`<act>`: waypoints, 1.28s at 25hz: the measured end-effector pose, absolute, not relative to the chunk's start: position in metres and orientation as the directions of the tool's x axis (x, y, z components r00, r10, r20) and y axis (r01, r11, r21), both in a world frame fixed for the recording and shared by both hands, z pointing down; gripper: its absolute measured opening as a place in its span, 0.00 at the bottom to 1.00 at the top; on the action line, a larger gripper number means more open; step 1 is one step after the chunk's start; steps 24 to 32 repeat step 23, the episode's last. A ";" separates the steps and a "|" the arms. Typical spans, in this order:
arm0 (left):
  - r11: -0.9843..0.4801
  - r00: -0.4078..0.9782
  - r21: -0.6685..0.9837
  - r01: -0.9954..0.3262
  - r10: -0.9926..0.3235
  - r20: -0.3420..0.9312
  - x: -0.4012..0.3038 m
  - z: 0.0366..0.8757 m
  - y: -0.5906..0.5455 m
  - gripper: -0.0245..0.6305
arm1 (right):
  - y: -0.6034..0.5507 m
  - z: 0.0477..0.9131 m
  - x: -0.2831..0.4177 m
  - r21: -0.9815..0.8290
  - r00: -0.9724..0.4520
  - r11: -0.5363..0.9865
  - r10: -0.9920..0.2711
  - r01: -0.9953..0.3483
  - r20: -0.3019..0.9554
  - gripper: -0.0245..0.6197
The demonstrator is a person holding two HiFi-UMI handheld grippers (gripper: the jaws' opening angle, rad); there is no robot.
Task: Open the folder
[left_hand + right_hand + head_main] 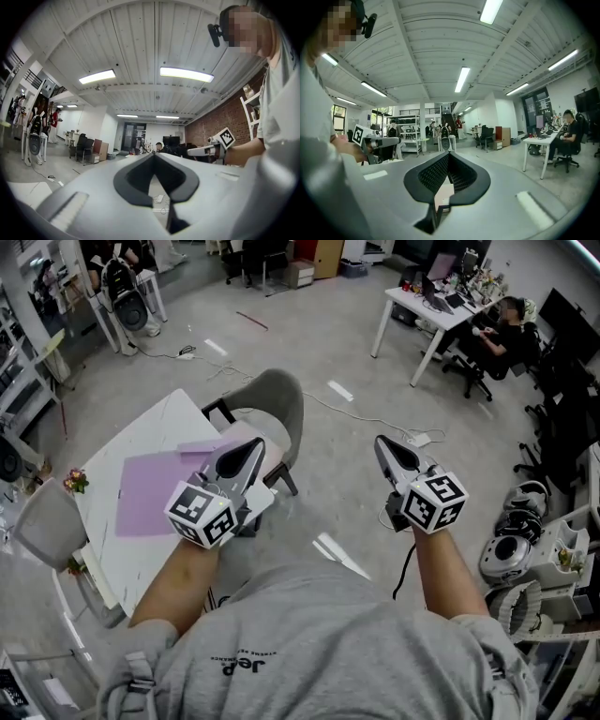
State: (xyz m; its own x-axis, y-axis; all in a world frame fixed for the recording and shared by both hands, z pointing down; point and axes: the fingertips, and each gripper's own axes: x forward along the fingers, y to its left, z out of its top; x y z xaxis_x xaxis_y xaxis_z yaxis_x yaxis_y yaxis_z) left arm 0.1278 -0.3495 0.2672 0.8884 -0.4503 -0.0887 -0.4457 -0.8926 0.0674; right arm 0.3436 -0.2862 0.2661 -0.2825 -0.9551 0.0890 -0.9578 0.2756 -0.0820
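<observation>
A purple folder (pixel 155 488) lies flat and closed on the white table (pixel 159 418) at the left of the head view. My left gripper (pixel 253 446) hovers level above the folder's right edge, its jaws shut with nothing between them. My right gripper (pixel 382 442) is held level over the floor, well to the right of the table, and is also shut and empty. In the left gripper view the tips (pixel 153 155) meet and the right gripper (pixel 206 150) shows to the side. The right gripper view shows its own tips (pixel 449 153) together; the folder is in neither gripper view.
A grey chair (pixel 272 404) stands at the table's far corner, and a pale chair (pixel 47 521) at its near left. A small flower (pixel 75 482) sits at the table's left edge. A white desk (pixel 422 315) with a seated person is far right; machines (pixel 511 559) crowd the right side.
</observation>
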 end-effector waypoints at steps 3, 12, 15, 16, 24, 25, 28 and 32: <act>-0.891 0.887 0.068 -0.449 -0.453 -0.087 0.127 0.267 -0.350 0.13 | -0.287 0.266 0.345 -0.081 -0.285 0.278 -0.954 -0.957 0.090 0.04; -0.889 0.885 0.078 -0.452 -0.458 -0.083 0.123 0.270 -0.352 0.13 | -0.292 0.268 0.341 -0.071 -0.297 0.291 -0.950 -0.954 0.099 0.04; -0.889 0.885 0.081 -0.452 -0.458 -0.083 0.123 0.269 -0.353 0.13 | -0.293 0.267 0.339 -0.065 -0.302 0.296 -0.948 -0.953 0.101 0.04; -0.889 0.886 0.081 -0.451 -0.457 -0.083 0.123 0.269 -0.353 0.13 | -0.293 0.267 0.339 -0.064 -0.303 0.298 -0.948 -0.952 0.101 0.04; -0.891 0.888 0.080 -0.447 -0.453 -0.082 0.123 0.268 -0.350 0.13 | -0.292 0.265 0.336 -0.058 -0.311 0.306 -0.945 -0.950 0.099 0.04; -0.891 0.888 0.080 -0.447 -0.453 -0.082 0.123 0.268 -0.350 0.13 | -0.292 0.265 0.336 -0.058 -0.311 0.306 -0.945 -0.950 0.099 0.04; -0.891 0.888 0.080 -0.447 -0.453 -0.082 0.123 0.268 -0.350 0.13 | -0.292 0.265 0.336 -0.058 -0.311 0.306 -0.945 -0.950 0.099 0.04; -0.891 0.888 0.080 -0.447 -0.453 -0.082 0.123 0.268 -0.350 0.13 | -0.292 0.265 0.336 -0.058 -0.311 0.306 -0.945 -0.950 0.099 0.04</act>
